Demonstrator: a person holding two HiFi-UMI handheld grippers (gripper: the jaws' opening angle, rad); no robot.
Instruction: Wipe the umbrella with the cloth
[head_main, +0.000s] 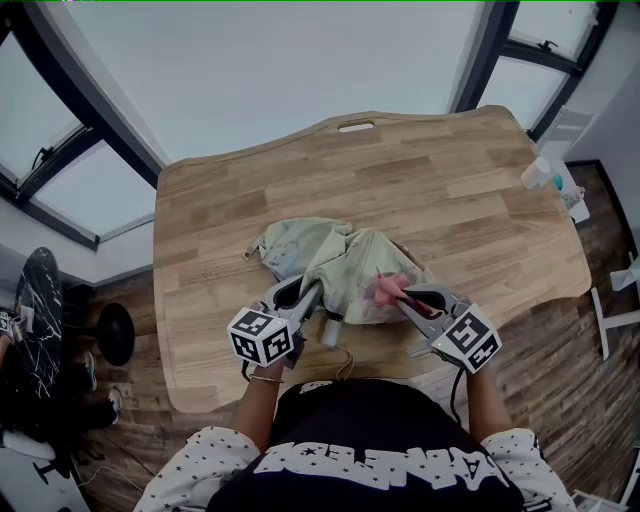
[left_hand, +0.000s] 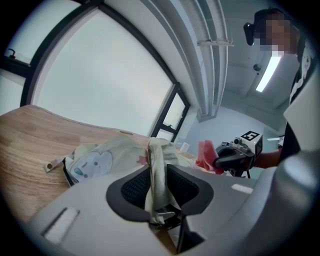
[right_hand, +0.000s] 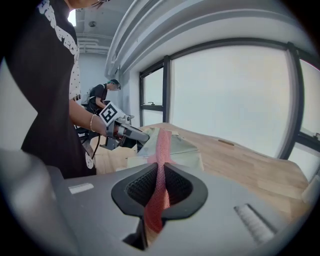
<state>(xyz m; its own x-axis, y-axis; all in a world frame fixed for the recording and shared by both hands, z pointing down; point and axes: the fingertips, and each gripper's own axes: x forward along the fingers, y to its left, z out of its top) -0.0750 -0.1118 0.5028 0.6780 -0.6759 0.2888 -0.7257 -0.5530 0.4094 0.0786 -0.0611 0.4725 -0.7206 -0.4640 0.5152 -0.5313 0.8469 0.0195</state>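
A pale green folded umbrella (head_main: 330, 255) with cartoon prints lies crumpled near the front of the wooden table (head_main: 450, 200). My left gripper (head_main: 305, 290) is at its near left side. In the left gripper view a fold of the umbrella fabric (left_hand: 156, 165) stands between the jaws of the left gripper (left_hand: 157, 177), which are a little apart and do not squeeze it. My right gripper (head_main: 395, 290) is shut on a pink cloth (head_main: 385, 290), held against the umbrella's right side. The pink cloth (right_hand: 161, 170) is pinched thin between the pads.
A small bottle (head_main: 537, 175) stands at the table's right edge. The table has a handle slot (head_main: 357, 126) at its far edge. A dark stool (head_main: 115, 333) stands on the floor at the left. Another person (right_hand: 107, 95) stands further back in the room.
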